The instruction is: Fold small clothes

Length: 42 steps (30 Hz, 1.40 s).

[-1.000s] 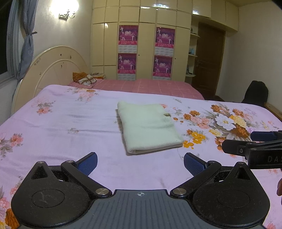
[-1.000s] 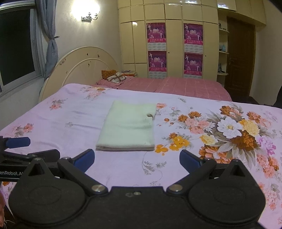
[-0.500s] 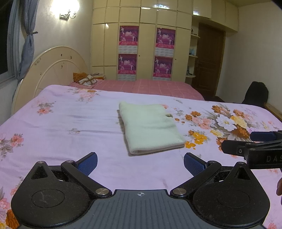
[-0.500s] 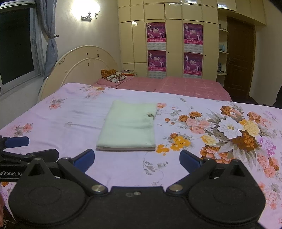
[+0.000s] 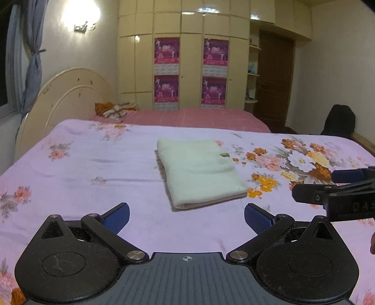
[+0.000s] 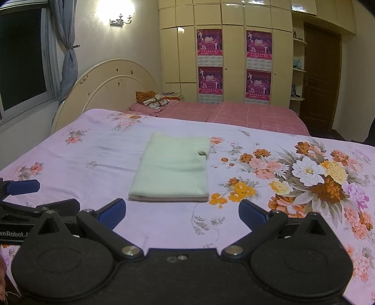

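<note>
Both grippers wide, holding nothing, low over the sheet [image 5: 93,164].

Nearest, left gripper [image 5: 186,214] and right gripper [image 6: 182,210] side by side, blue pads spread. Just ahead, folded green cloth [image 6: 172,169] lying flat mid-bed, apart from both. Beyond, pink bed [image 6: 246,113], headboard [image 6: 110,86], wardrobe [image 6: 234,18].

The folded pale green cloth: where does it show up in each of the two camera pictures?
Left wrist view: folded pale green cloth lies centre, slightly right, on the floral bedspread.
Right wrist view: it lies centre, slightly left.
Shared landmark: the purple posters on the wardrobe behind.
</note>
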Each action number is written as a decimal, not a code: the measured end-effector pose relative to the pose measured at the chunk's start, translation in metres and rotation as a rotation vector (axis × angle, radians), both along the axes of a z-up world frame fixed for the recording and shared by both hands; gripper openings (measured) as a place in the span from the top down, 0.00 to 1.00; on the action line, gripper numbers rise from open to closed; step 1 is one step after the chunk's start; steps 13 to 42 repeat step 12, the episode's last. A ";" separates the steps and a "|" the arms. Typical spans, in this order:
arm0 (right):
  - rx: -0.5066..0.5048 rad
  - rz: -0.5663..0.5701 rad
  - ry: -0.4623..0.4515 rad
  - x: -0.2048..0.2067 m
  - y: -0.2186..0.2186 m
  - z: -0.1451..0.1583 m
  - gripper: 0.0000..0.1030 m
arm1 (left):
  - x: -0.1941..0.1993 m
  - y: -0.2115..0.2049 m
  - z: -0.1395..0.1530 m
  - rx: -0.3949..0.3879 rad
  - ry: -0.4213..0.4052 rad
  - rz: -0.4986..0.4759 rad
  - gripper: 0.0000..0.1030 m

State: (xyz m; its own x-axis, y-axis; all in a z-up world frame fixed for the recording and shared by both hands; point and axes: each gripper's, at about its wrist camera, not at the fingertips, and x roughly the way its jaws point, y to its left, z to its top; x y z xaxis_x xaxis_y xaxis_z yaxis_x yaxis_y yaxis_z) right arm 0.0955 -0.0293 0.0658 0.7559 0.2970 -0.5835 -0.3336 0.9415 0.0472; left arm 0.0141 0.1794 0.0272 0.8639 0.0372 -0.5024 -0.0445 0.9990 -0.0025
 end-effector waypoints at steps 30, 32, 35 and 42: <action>0.001 0.015 0.008 0.006 0.001 -0.002 0.01 | 0.000 -0.002 0.002 -0.019 0.014 0.023 0.00; 0.001 0.015 0.008 0.006 0.001 -0.002 0.01 | 0.000 -0.002 0.002 -0.019 0.014 0.023 0.00; 0.001 0.015 0.008 0.006 0.001 -0.002 0.01 | 0.000 -0.002 0.002 -0.019 0.014 0.023 0.00; 0.001 0.015 0.008 0.006 0.001 -0.002 0.01 | 0.000 -0.002 0.002 -0.019 0.014 0.023 0.00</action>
